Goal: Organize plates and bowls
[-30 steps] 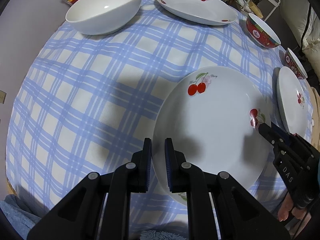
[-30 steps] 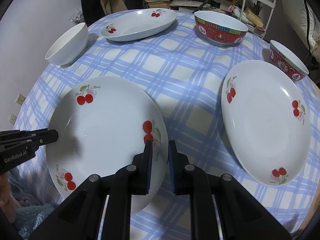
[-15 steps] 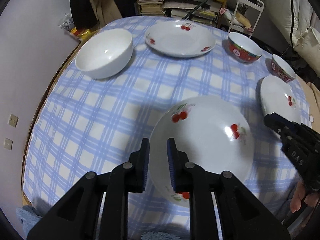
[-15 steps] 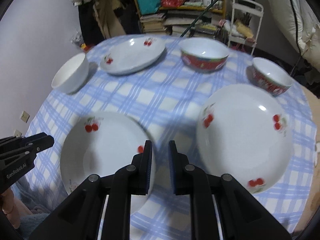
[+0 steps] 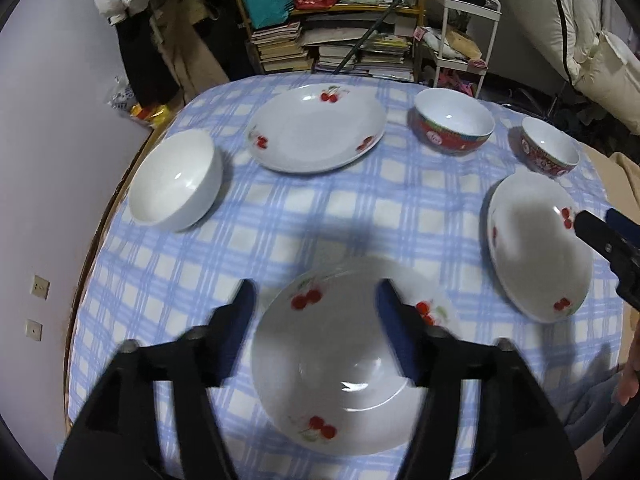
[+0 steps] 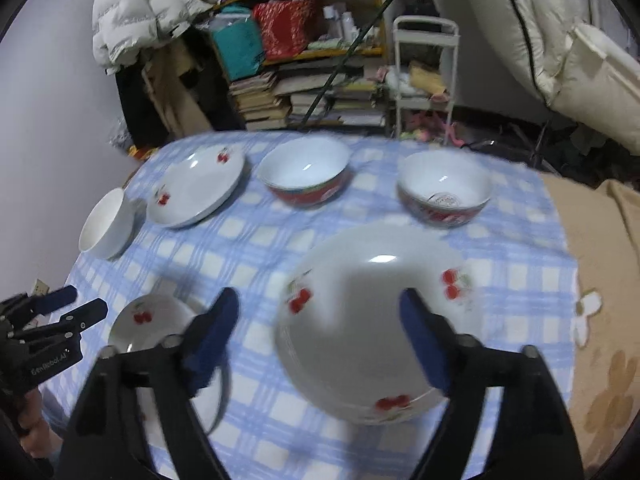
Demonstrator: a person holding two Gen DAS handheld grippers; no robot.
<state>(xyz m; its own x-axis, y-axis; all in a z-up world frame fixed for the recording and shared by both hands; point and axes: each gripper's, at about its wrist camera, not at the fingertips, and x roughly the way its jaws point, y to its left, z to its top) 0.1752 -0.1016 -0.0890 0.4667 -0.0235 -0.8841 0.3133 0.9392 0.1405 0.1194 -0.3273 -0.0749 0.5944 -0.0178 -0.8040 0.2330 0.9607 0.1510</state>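
Three white cherry plates lie on the blue checked tablecloth [image 5: 360, 208]. My left gripper [image 5: 316, 320] is open and empty above the near plate [image 5: 340, 368]. My right gripper [image 6: 320, 332] is open and empty above the right plate [image 6: 372, 320], which also shows in the left wrist view [image 5: 536, 248]. The far plate [image 5: 316, 128] lies at the back. A white bowl [image 5: 176, 180] stands at the left. A large red bowl [image 5: 452, 126] and a small red bowl [image 5: 550, 146] stand at the back right.
The round table's edge [image 5: 100, 232] curves close on the left by a wall. Shelves with books [image 5: 340, 44] and a white cart [image 5: 464, 36] stand behind the table. A tan flowered cloth [image 6: 600, 320] lies at the right.
Both grippers have opened wide from shut. Both have pulled back and up, so more of the table and the room shows.
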